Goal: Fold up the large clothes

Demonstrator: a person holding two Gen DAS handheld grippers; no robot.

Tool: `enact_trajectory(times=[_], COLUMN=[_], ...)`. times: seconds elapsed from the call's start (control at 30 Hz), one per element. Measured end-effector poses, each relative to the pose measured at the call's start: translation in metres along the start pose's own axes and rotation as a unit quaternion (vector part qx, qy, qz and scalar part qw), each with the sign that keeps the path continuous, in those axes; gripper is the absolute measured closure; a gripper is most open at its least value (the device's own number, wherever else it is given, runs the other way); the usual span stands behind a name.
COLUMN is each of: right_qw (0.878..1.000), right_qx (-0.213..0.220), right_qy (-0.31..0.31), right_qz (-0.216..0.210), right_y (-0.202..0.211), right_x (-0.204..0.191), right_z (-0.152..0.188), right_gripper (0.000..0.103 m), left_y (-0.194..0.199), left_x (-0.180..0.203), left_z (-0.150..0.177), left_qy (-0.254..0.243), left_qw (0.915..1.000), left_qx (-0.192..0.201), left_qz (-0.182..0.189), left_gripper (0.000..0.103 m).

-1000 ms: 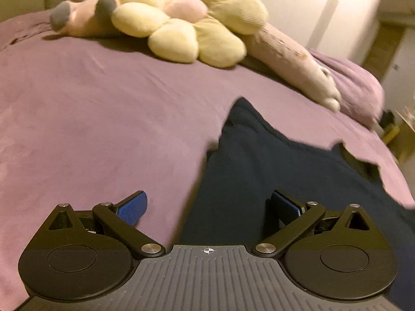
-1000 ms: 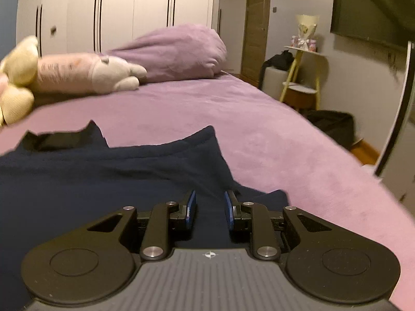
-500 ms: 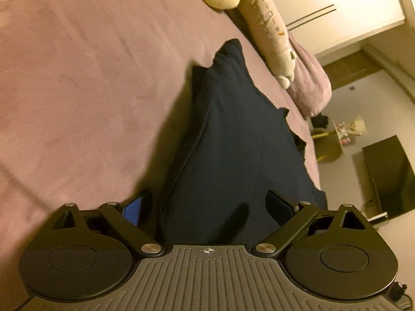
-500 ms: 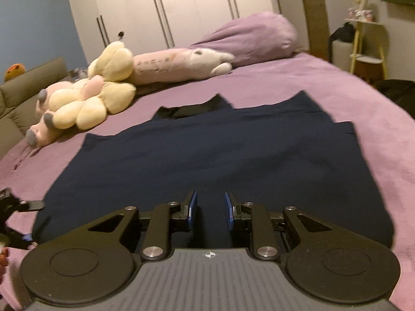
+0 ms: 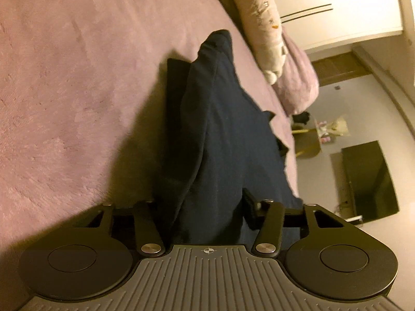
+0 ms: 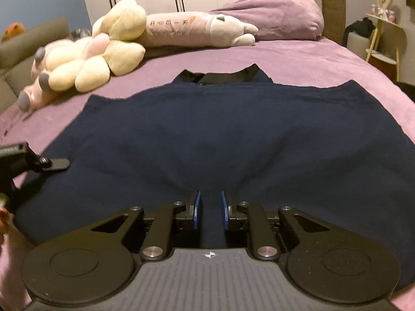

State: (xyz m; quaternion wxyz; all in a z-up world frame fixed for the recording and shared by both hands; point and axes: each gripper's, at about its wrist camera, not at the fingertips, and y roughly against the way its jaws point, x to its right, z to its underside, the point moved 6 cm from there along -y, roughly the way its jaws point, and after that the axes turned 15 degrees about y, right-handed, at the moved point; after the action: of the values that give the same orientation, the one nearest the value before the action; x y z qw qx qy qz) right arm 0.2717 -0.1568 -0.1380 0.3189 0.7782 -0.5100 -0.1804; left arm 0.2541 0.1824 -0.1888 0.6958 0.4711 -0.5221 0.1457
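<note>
A large navy garment [image 6: 207,129] lies spread flat on the purple bed [image 6: 311,57], collar toward the far side. My right gripper [image 6: 210,210] is shut on the garment's near hem, a fold of cloth pinched between its blue pads. My left gripper [image 5: 205,207] straddles the garment's left edge [image 5: 207,129]; the cloth bunches between its fingers and hides the left one. The left gripper also shows at the left edge of the right wrist view [image 6: 39,163], at the garment's left side.
A yellow and pink plush toy [image 6: 85,59] and a long pink bolster plush [image 6: 197,29] lie at the far side of the bed, beside a purple pillow [image 6: 280,15]. White wardrobes stand behind. A small side table [image 6: 381,46] is off the right edge.
The left gripper has rolled sideways, moved onto the garment's left edge and narrowed its fingers around the cloth. The right gripper's view swung left to face the whole garment, still gripping the hem.
</note>
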Motion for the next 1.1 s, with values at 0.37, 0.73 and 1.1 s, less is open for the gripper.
enact_trajectory(times=[0.37, 0.73, 1.1], right_qw=[1.000, 0.988, 0.962], right_qx=[-0.009, -0.009, 0.063], right_qy=[-0.014, -0.115, -0.229], right_qz=[-0.024, -0.101, -0.132], right_y=[-0.015, -0.021, 0.036], right_x=[-0.007, 0.018, 0.082], right_z=[0.004, 0.014, 0.032], right_gripper=[0.094, 0.097, 0.097], left_y=[0.011, 0.014, -0.067], left_x=[0.037, 0.121, 0.204], left_z=[0.006, 0.046, 0.142], left_qy=[-0.017, -0.076, -0.179], left_qw=[0.9996, 0.9955, 0.9808], left_qx=[0.011, -0.004, -0.058], left_qz=[0.022, 0.056, 0.051], left_gripper=[0.055, 0.059, 0.058])
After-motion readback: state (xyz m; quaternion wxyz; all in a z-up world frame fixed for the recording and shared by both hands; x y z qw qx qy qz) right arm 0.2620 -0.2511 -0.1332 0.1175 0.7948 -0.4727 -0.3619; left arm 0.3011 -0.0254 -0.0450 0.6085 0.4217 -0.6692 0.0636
